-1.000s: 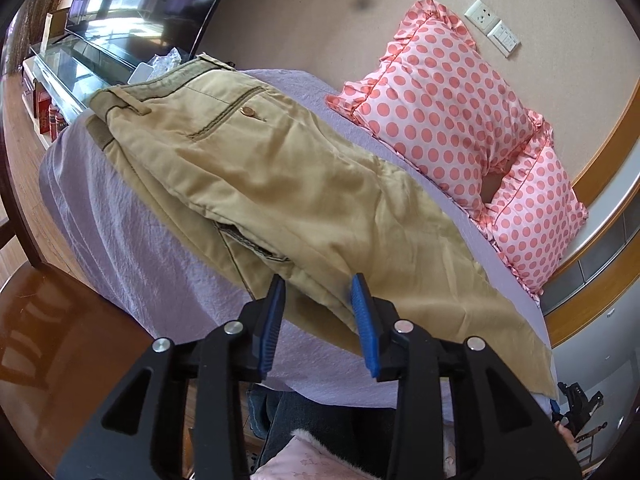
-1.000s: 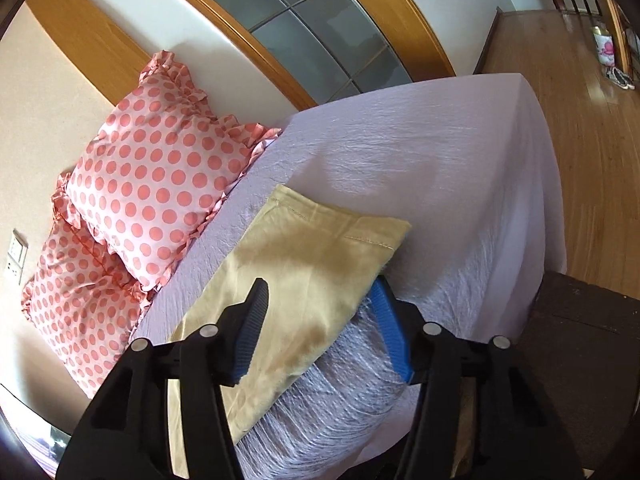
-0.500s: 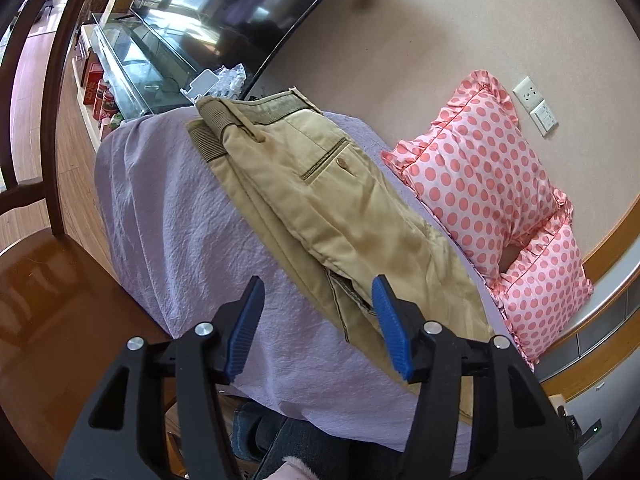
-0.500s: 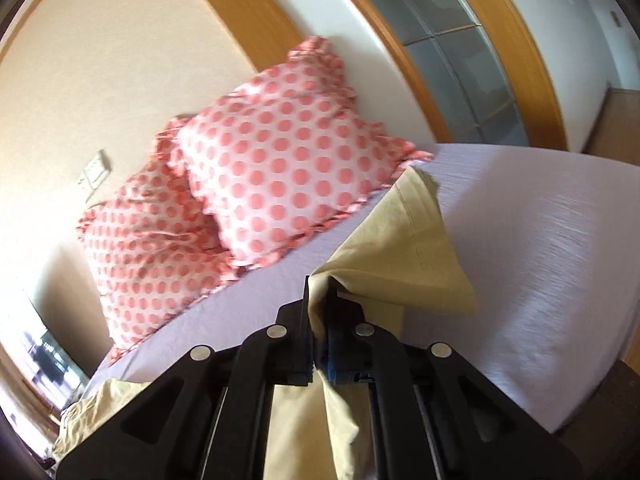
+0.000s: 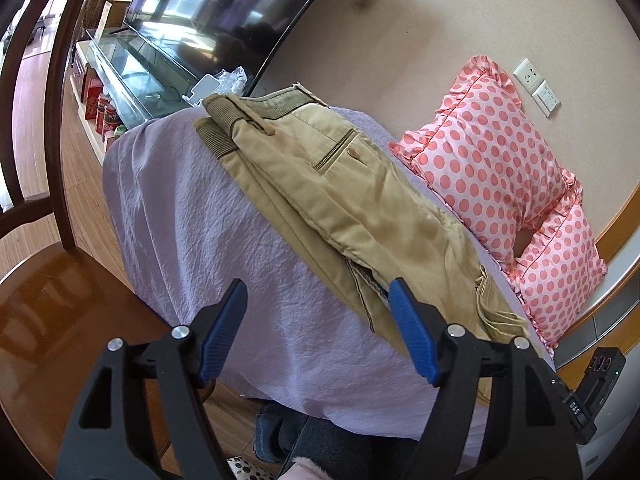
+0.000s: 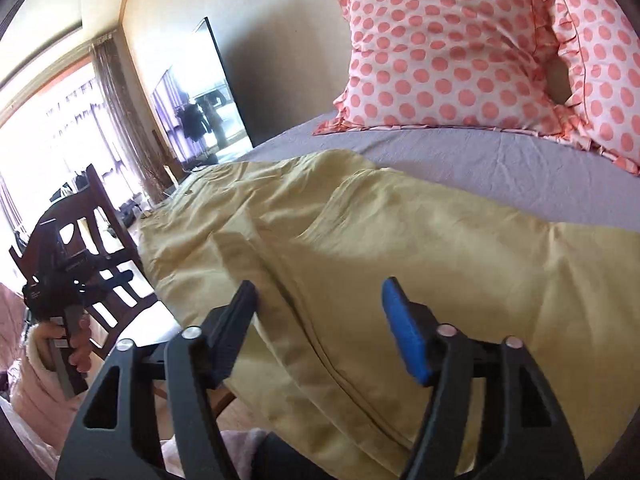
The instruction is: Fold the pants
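Khaki pants (image 5: 344, 200) are lying folded on the lilac bedsheet (image 5: 208, 240). Left gripper (image 5: 320, 336) is hovering wide open; right gripper (image 6: 320, 328) is gaping too, possibly brushing fabric

one pants (image 5: 344, 196), two pillows (image 5: 484, 160), one chair (image 6: 84, 248)

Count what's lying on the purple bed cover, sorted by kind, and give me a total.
Khaki pants: 1
Pink polka-dot pillows: 2
Total: 3
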{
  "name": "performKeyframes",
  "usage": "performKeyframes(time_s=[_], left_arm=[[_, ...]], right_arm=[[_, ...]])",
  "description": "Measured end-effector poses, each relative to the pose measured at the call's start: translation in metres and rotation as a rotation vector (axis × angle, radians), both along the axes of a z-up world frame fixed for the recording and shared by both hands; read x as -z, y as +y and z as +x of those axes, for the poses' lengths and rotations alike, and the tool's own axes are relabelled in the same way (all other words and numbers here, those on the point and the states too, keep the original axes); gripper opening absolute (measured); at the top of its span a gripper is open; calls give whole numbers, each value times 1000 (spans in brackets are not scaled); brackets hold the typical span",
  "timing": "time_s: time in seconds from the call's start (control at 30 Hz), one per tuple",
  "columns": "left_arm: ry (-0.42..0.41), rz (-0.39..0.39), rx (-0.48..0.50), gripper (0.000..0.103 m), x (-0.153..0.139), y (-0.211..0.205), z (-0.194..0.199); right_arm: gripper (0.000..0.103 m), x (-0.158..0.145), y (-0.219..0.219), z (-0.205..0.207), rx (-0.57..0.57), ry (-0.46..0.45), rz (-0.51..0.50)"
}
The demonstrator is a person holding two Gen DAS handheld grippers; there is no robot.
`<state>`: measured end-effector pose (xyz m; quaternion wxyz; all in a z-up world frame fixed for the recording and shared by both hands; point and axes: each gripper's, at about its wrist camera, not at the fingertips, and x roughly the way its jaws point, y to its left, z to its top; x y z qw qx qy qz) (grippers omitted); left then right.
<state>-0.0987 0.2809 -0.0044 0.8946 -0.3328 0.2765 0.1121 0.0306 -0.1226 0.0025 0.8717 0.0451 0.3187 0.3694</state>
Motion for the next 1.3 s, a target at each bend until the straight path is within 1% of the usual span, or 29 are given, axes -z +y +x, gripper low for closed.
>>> performKeyframes(time_s=[0.03, 0.07, 0.1, 0.2, 0.23, 0.33, 0.4, 0.5, 0.57, 0.67, 0.7, 0.77, 0.8, 0.83, 0.87, 0.9, 0.93, 0.97, 1.0, 1.03, 1.07, 1.13, 1.17, 1.23, 1.3], left_arm=[[2, 10, 5, 77, -1, -1, 3], [1, 16, 12, 79, -1, -2, 6], [-1, 16, 22, 80, -2, -3, 9], [4, 16, 48, 83, -2, -7, 21], [9, 16, 52, 83, -2, -7, 25], [6, -17, 65, 83, -2, -1, 37], [8, -18, 73, 83, -4, 0, 45], [29, -26, 59, 82, -4, 6, 56], [19, -33, 49, 82, -8, 9, 59], [-1, -21, 31, 82, -16, 16, 64], [-2, -11, 21, 82, -17, 20, 67], [23, 2, -28, 80, -16, 31, 72], [13, -11, -47, 76, -16, 39, 73], [11, -26, -70, 73, -16, 46, 74], [12, -49, -94, 63, -15, 56, 74], [11, -80, -114, 44, -13, 64, 76], [15, -110, -133, 32, -11, 71, 77], [17, -120, -149, 15, -9, 76, 80], [20, -115, -153, 12, -10, 76, 82], [33, -80, -161, 11, -15, 70, 85], [37, -15, -161, 9, -24, 60, 87], [11, 115, -132, 8, -51, 35, 93], [-18, 151, -101, 7, -66, 22, 94], [-78, 210, 2, 7, -98, -14, 102], [-129, 290, 135, 7, -125, -63, 113]], right_arm=[[72, -1, 0, 0, -9, 5, 22], [77, -3, -4, -1, -4, 5, 37], [79, -4, -7, -2, 7, 2, 48], [80, -8, -12, 1, 37, 15, 67], [80, -7, -14, 2, 46, 24, 72], [80, -2, -13, 8, 58, 55, 85], [80, 2, -12, 11, 61, 70, 84], [80, 5, -11, 11, 63, 79, 93], [81, 5, -11, 11, 63, 80, 100], [81, 6, -14, 13, 71, 82, 110], [81, 7, -14, 13, 75, 84, 115], [81, 8, -16, 15, 77, 92, 128], [81, 7, -16, 15, 77, 94, 133], [82, 7, -17, 14, 76, 93, 136], [82, 7, -17, 14, 75, 92, 138], [82, 7, -18, 14, 75, 92, 142], [83, 7, -20, 14, 75, 91, 147], [83, 7, -21, 14, 77, 91, 151], [83, 8, -23, 14, 80, 90, 154], [83, 8, -26, 14, 83, 90, 157], [83, 8, -29, 13, 89, 88, 162], [84, 6, -38, 12, 106, 79, 179], [85, 4, -45, 11, 122, 72, 189], [86, 0, -61, 9, 163, 54, 211], [87, -4, -84, 7, 224, 32, 240]])
